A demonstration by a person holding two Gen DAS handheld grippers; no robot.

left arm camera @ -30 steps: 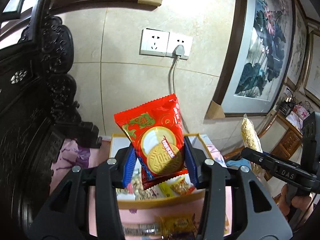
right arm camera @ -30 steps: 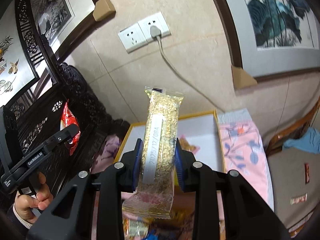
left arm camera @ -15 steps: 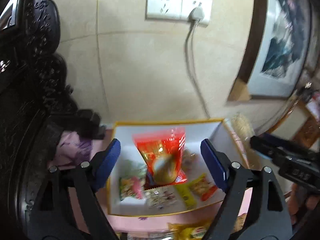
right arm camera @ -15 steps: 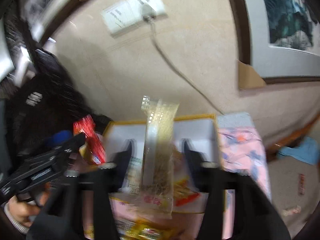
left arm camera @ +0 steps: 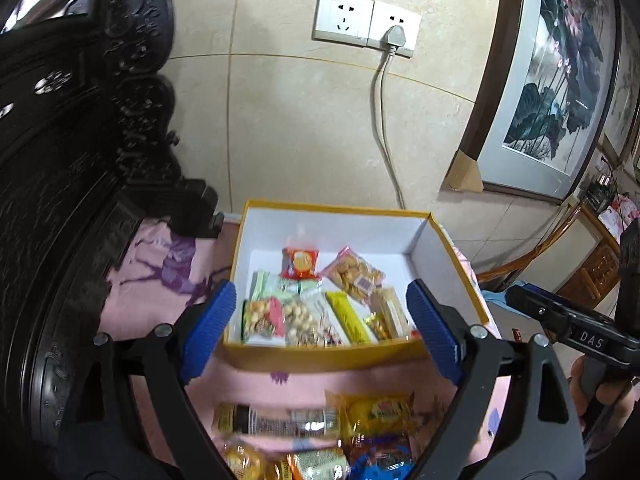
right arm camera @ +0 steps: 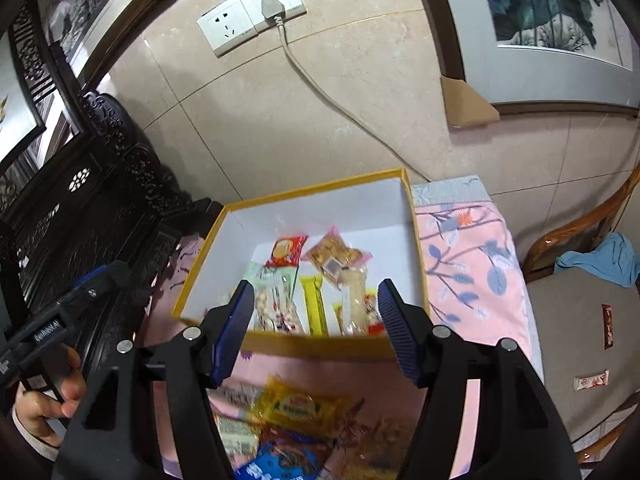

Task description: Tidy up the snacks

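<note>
A yellow-rimmed white box (left arm camera: 340, 227) (right arm camera: 304, 204) stands on a pink cloth and holds several snack packs. The red biscuit pack (left arm camera: 299, 263) (right arm camera: 285, 251) lies at its back. The clear grain bar (right arm camera: 354, 300) lies at its right side, also in the left wrist view (left arm camera: 390, 312). My left gripper (left arm camera: 320, 326) is open and empty above the box's near wall. My right gripper (right arm camera: 316, 324) is open and empty over the same wall. Loose snacks, among them a yellow pack (left arm camera: 378, 410) (right arm camera: 298, 406), lie on the cloth below both grippers.
A dark carved wooden chair (left arm camera: 80, 160) (right arm camera: 100, 184) stands left of the box. A tiled wall with sockets and a plugged cable (left arm camera: 384, 120) rises behind. A wooden chair with a blue cloth (right arm camera: 600, 256) stands right. Two small packs (right arm camera: 592, 380) lie on the floor.
Both grippers opened. The red biscuit pack dropped from the left one and the grain bar from the right one, and both now lie in the box.
</note>
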